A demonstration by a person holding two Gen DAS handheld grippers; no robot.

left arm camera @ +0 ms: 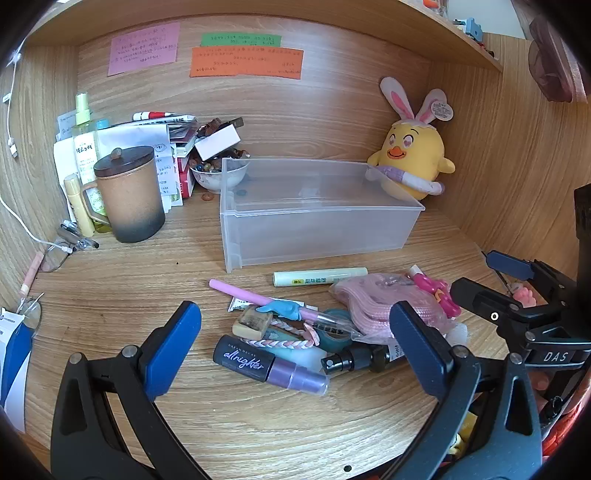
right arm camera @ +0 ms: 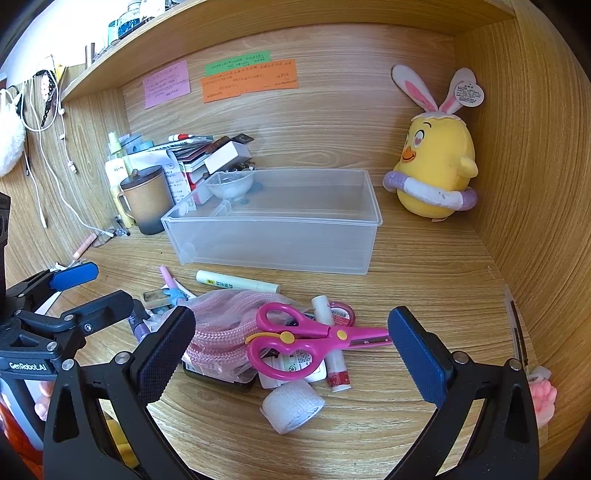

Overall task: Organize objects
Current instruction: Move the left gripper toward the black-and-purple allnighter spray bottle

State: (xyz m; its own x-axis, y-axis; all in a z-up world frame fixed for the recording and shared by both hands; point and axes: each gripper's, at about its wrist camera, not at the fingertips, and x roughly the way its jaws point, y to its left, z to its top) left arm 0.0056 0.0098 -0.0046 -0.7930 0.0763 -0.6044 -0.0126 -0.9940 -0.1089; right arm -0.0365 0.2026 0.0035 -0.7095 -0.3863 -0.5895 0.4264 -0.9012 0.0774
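Wood-grain desk [right arm camera: 424, 280] set in an alcove with matching back panel [right arm camera: 332, 122] and side panels. Overhead shelf [right arm camera: 258, 22] of the same laminate spans the top. White wall [left arm camera: 484, 14] visible above the shelf. Even daylight, soft shadows, no lamp visible.

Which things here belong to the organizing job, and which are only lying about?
For the job:
- translucent plastic bin
- pink plastic scissors
- pale yellow tube
- black-and-purple spray bottle
- white tape roll

Lying about:
- yellow plush chick
- brown lidded mug
- coloured paper notes
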